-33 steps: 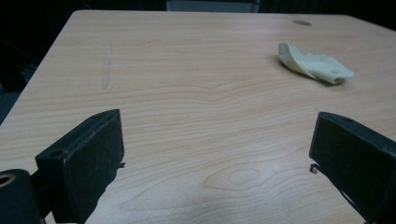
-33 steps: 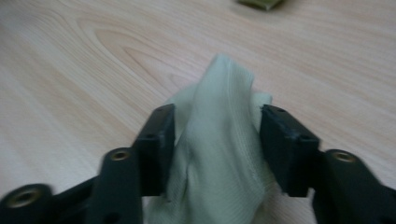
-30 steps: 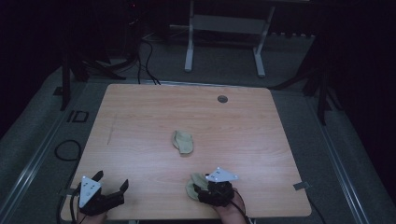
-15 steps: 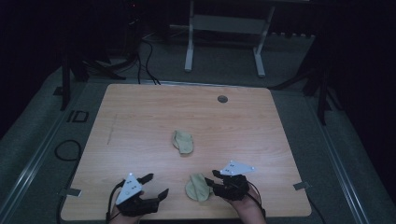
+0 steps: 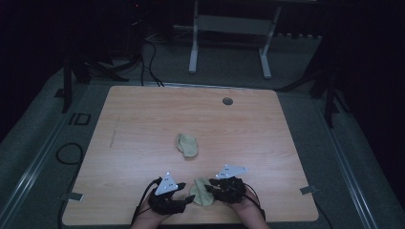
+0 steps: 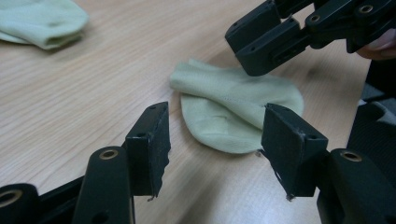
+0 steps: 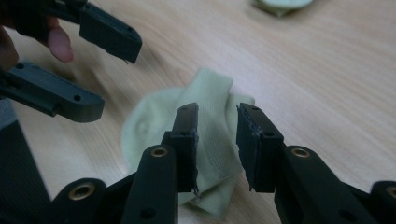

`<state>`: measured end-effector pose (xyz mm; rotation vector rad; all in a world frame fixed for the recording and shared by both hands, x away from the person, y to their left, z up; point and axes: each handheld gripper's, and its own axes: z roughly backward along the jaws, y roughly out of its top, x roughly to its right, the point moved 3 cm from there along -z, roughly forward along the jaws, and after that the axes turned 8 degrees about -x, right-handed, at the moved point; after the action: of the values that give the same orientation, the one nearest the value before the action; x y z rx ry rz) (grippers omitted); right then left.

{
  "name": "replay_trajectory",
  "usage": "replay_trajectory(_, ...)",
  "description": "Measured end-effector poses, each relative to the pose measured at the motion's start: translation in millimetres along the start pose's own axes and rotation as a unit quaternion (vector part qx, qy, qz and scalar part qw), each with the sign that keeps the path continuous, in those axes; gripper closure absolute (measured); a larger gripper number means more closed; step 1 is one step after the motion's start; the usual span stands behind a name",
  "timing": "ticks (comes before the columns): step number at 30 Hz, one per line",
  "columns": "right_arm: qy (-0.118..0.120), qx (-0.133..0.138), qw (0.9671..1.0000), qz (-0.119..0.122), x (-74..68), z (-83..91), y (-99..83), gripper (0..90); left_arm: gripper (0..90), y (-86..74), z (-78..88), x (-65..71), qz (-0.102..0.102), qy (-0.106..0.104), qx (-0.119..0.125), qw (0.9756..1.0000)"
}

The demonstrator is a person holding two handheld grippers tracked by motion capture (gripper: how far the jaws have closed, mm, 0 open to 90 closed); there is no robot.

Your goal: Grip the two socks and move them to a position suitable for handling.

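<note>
A pale green sock (image 5: 202, 192) lies flat on the wooden table (image 5: 143, 124), close to its near edge, between the two grippers. The left gripper (image 5: 189, 199) sits at the sock's left side; in the left gripper view its jaws stand partly apart and have just been closing, with the rounded end of the sock (image 6: 233, 112) just ahead of them — nothing is pinched, and the pads are clear of the cloth. The right gripper (image 5: 209, 189) is at the sock's right side. In the right gripper view (image 7: 217, 140) its jaws have just been closing to a narrow gap, with a raised ridge of the sock (image 7: 210, 116) running up between them; whether the pads press on the cloth cannot be told. A second sock (image 5: 187, 144), same colour and folded, lies near the table's middle, well apart from the first. A dark round grommet (image 5: 227, 101) sits near the far edge. A fingertip (image 7: 60, 44) shows behind the left gripper.
</note>
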<state>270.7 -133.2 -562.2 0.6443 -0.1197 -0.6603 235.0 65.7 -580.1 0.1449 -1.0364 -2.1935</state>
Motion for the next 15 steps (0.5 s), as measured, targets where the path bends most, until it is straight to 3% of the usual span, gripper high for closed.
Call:
replay_trajectory(8,-0.011,-0.025,0.9996,0.009,0.0,-15.1,-8.6,68.7,44.9,4.7,-23.3,1.4,-0.018,0.011,-0.053,0.9984)
replay_trajectory(12,-0.019,-0.026,0.9994,0.015,-3.0,-15.4,-9.6,71.6,53.6,7.6,-25.9,2.8,-0.021,0.024,-0.057,0.9979)
replay_trajectory(15,-0.017,-0.023,0.9995,0.016,-4.6,-16.2,-10.4,77.1,67.9,8.1,-26.8,1.9,-0.016,0.034,-0.055,0.9978)
